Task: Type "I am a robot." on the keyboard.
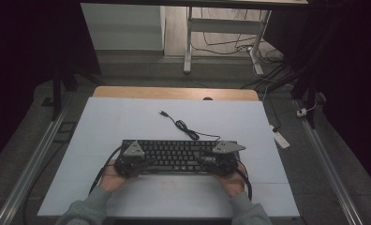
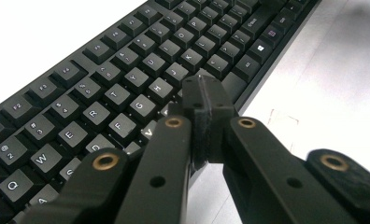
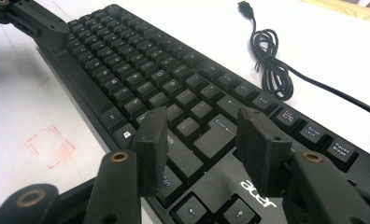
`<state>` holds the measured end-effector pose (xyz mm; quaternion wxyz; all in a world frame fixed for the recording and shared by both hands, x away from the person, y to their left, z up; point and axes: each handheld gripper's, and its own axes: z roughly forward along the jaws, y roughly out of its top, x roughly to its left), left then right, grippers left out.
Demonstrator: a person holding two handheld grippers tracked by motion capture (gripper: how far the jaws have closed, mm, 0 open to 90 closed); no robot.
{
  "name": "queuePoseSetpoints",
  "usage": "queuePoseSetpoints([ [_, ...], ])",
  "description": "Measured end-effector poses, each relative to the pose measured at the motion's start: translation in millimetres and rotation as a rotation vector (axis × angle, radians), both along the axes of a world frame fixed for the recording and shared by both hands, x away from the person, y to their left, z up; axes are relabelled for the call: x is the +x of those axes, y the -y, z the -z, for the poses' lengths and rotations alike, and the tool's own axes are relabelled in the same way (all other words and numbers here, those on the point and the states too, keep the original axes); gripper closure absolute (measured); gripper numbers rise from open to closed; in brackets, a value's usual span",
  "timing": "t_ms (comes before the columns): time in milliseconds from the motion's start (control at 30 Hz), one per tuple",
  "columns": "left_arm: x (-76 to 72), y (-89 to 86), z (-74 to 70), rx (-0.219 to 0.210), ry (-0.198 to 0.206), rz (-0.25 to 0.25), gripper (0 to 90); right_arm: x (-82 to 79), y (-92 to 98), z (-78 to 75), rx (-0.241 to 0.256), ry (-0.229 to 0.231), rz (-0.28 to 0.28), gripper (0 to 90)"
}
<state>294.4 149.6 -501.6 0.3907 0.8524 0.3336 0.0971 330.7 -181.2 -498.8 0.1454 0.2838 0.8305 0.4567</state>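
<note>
A black Acer keyboard [image 1: 174, 156] lies flat on the white tabletop [image 1: 127, 122], and its cable [image 1: 186, 127] is coiled behind it with the USB plug [image 1: 163, 113] loose. My left gripper [image 1: 144, 164] is at the keyboard's left end. In the left gripper view its jaws are pressed together with nothing between them, the left gripper [image 2: 204, 93] tip hovering over the front row of the keyboard [image 2: 127, 79]. My right gripper [image 1: 204, 162] is at the right end. The right gripper [image 3: 202, 114] is open above the Enter and Shift keys of the keyboard [image 3: 141, 70].
A faint red square mark [image 3: 50, 145] is drawn on the tabletop in front of the keyboard. The table's wooden back edge [image 1: 174, 92] lies behind the white sheet. Beyond are desk legs [image 1: 188, 47], floor cables and a power strip [image 1: 281, 138].
</note>
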Motion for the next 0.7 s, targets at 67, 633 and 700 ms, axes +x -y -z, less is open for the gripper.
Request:
queuePoseSetpoints([
  [67, 0.3, 0.8, 1.4, 0.005, -0.004, 0.001, 89.0, 0.0, -0.1, 0.2, 0.000, 0.000, -0.001, 53.8],
  [633, 4.1, 9.9, 13.4, 0.053, -0.033, 0.019, 89.0, 0.2, -0.4, 1.0, -0.007, -0.003, 0.002, 53.8],
  [700, 4.3, 10.6, 14.3, 0.052, -0.034, 0.017, 89.0, 0.2, -0.3, 1.0, -0.007, -0.003, 0.003, 53.8],
])
